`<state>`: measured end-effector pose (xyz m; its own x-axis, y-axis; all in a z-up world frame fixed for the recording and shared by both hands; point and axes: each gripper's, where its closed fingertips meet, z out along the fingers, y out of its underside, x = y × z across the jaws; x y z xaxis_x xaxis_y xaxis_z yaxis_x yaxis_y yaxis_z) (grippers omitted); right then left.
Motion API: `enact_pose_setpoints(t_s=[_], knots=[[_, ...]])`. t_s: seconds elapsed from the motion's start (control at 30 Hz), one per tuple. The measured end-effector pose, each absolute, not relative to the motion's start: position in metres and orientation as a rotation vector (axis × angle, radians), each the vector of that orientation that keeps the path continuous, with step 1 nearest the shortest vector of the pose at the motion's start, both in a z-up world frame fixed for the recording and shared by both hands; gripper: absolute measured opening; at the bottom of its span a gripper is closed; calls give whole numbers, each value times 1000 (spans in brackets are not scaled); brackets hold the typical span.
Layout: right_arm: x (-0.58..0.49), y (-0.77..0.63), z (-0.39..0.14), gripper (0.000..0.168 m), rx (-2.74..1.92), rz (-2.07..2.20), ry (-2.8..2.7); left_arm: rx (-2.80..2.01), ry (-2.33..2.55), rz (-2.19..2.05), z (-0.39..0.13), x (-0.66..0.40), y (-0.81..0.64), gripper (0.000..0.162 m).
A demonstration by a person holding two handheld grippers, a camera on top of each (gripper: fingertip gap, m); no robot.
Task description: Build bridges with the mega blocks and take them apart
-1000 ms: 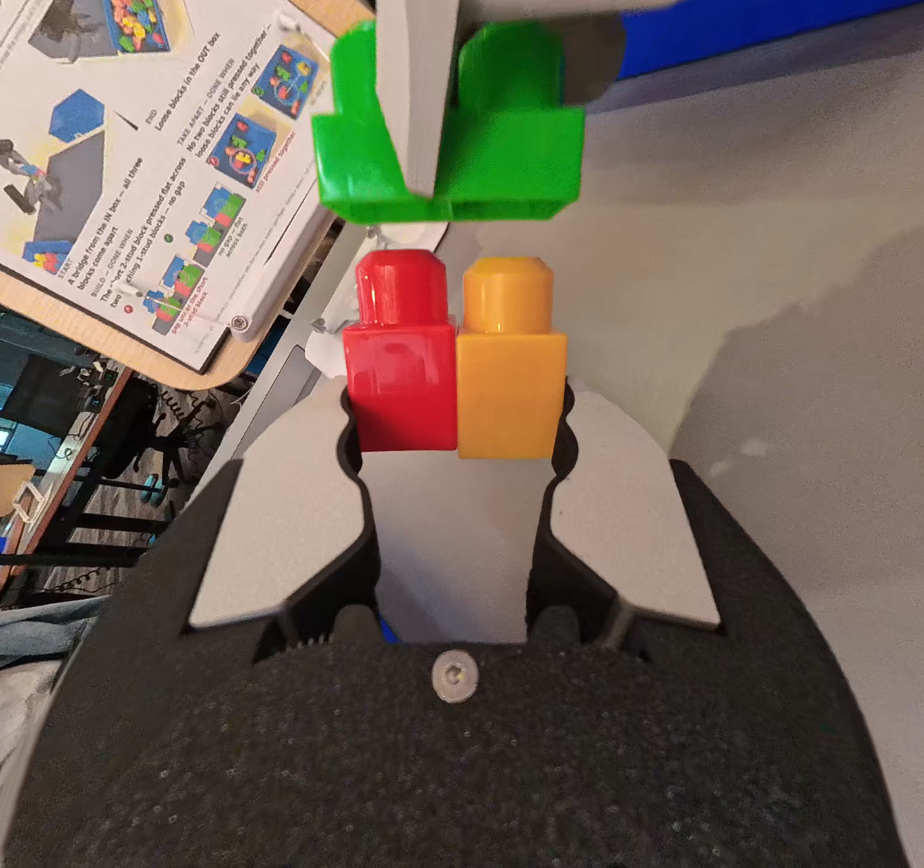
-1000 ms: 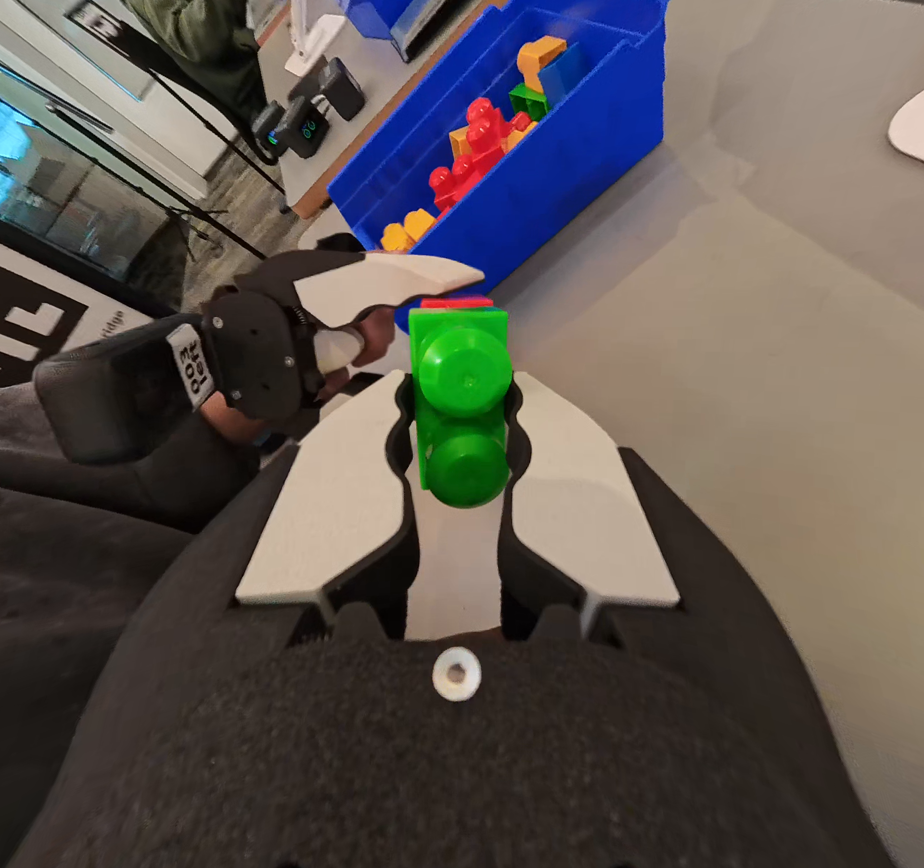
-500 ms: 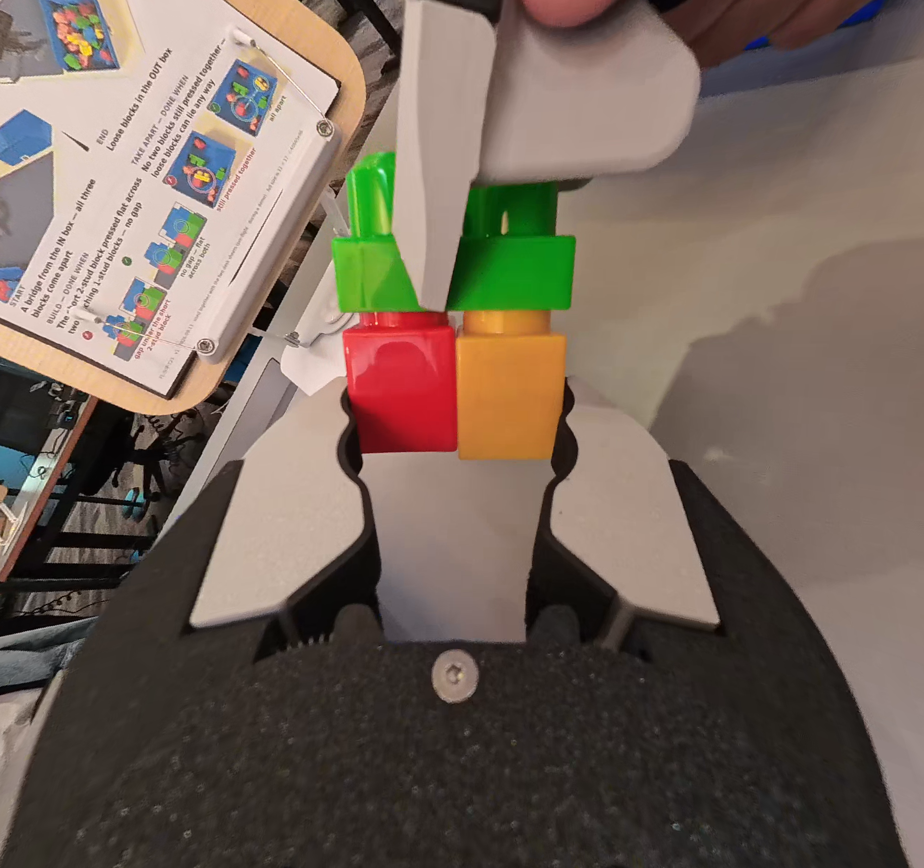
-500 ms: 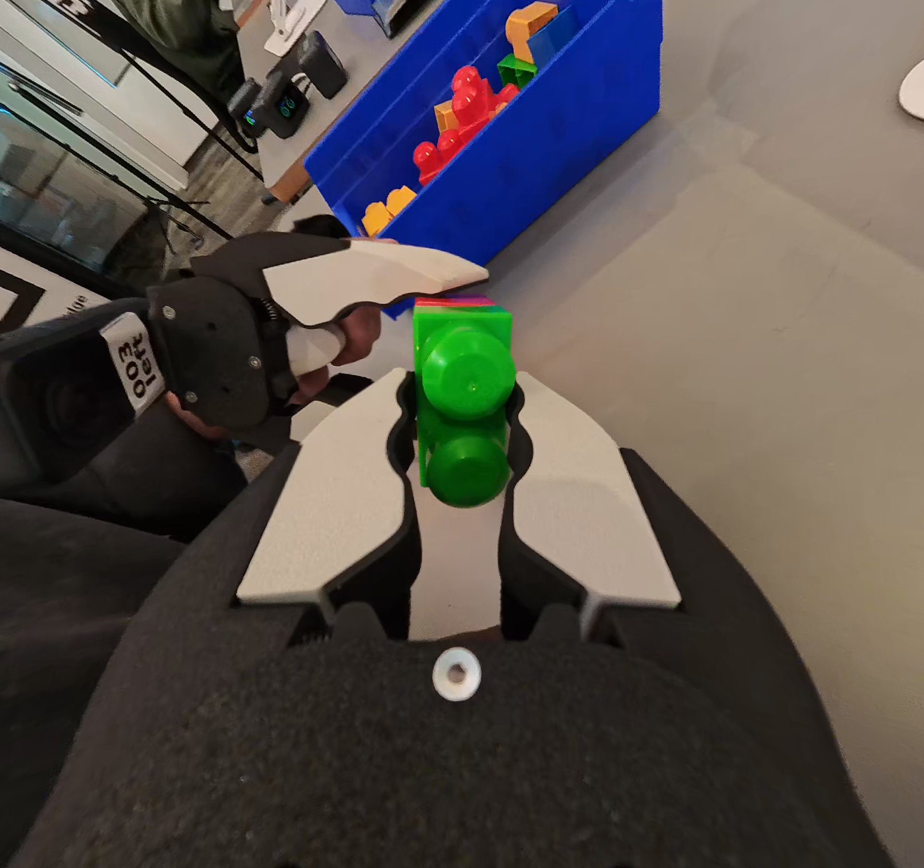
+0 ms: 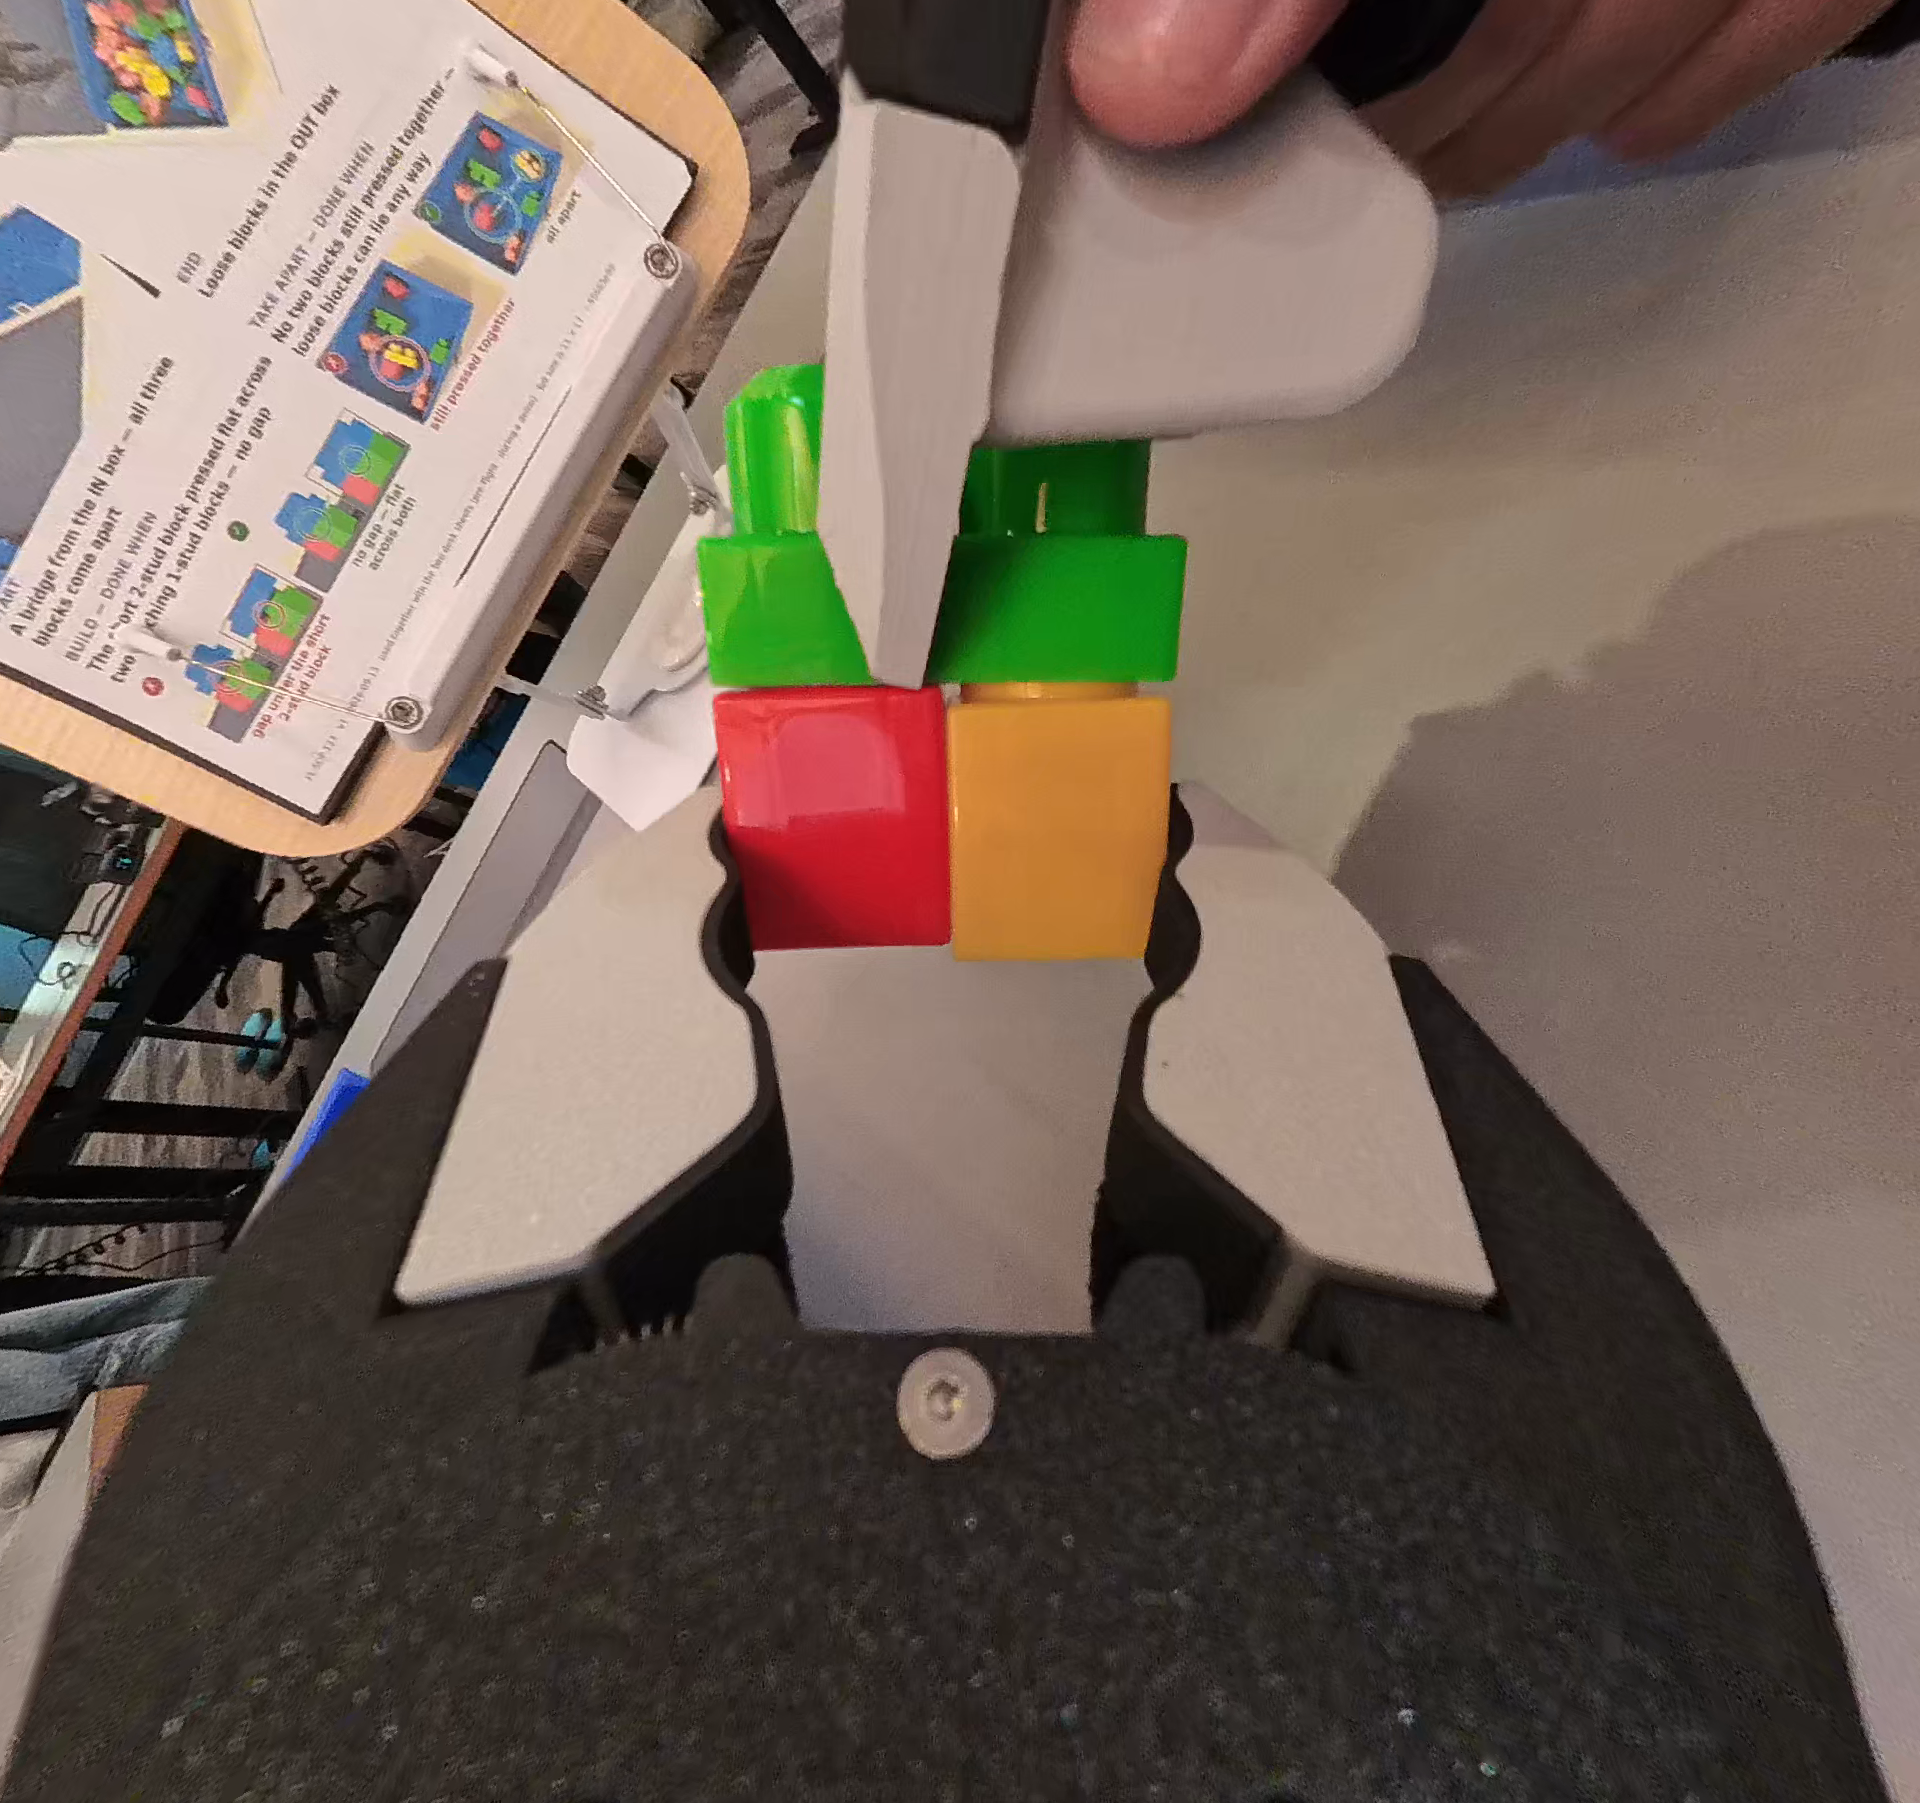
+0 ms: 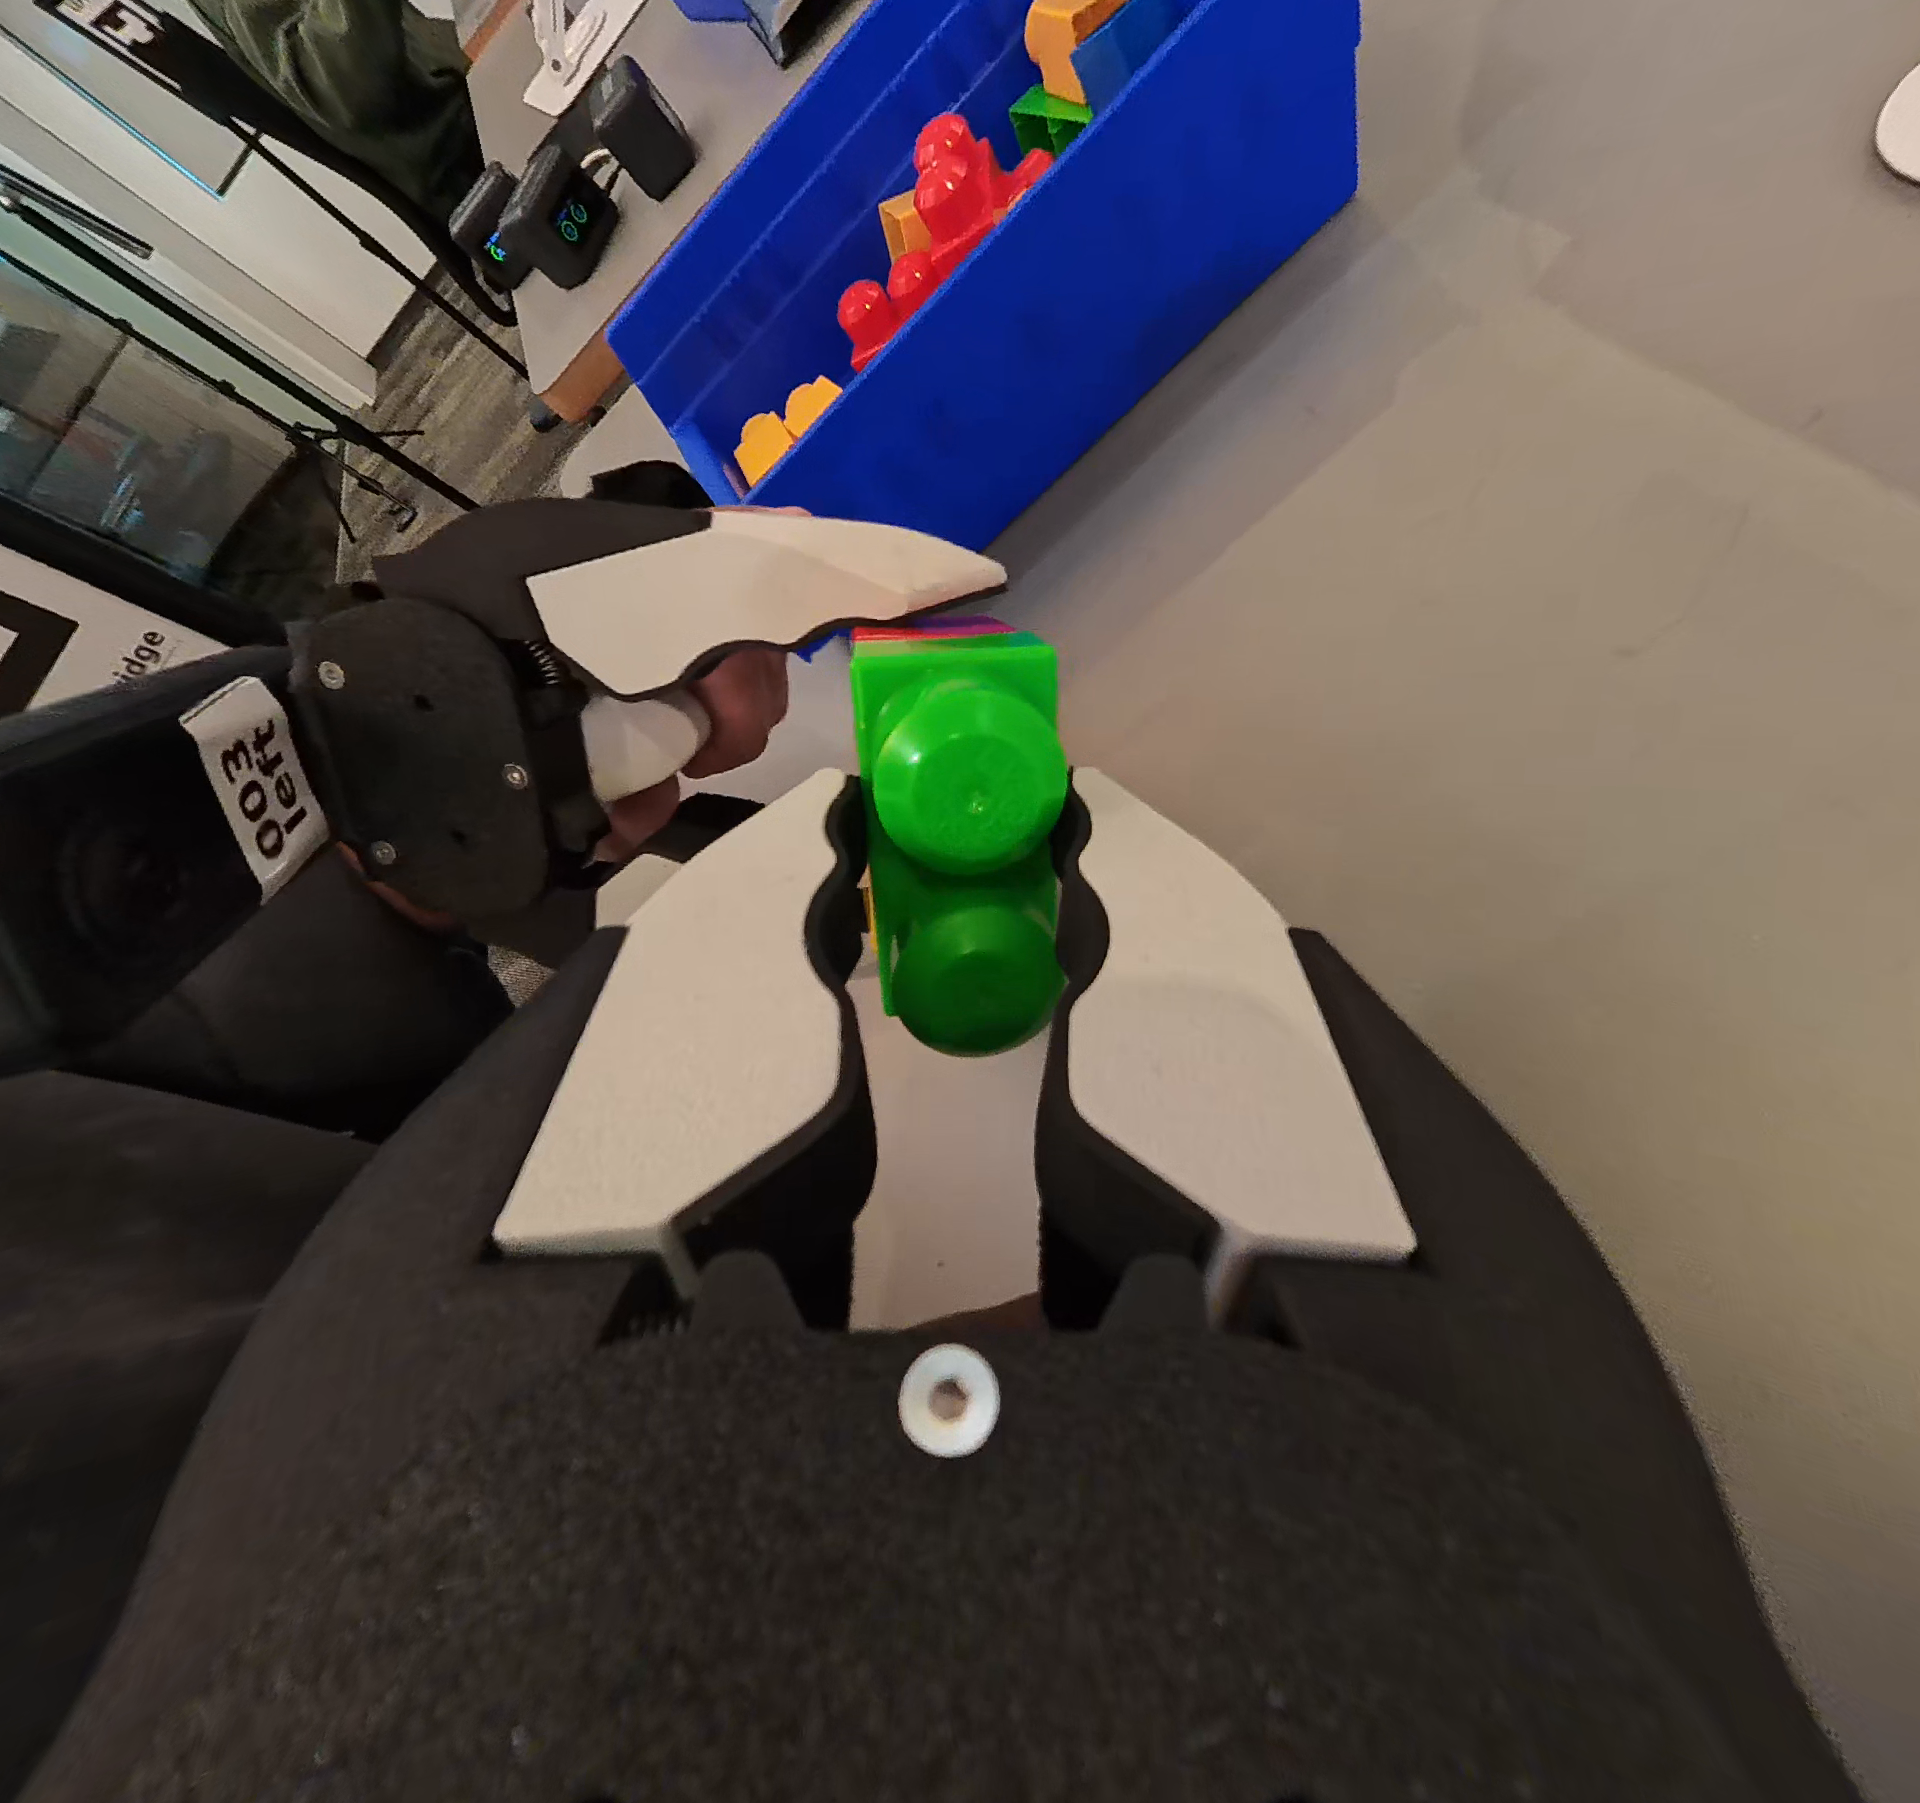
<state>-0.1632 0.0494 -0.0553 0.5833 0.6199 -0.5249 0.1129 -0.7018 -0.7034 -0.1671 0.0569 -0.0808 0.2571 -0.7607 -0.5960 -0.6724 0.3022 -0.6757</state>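
Above grey table (image 5: 1558, 610), green block (image 5: 1060, 610) (between right fingers (image 5: 904, 506)) caps red-orange pair.

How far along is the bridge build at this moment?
Done: the red block and orange block sit side by side in the left gripper. In hand: the right gripper presses the green block across both; it looks flush on red, but a sliver of orange stud shows. Left: seating it fully, then taking it apart.
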Motion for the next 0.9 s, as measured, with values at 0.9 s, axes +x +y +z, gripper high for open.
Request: enact_pose_setpoints(t_s=[0.9], knots=[[-160, 44, -64, 34, -2012, 1476, -403, -1414, 1478, -367, -69, -177, 38, 77]])
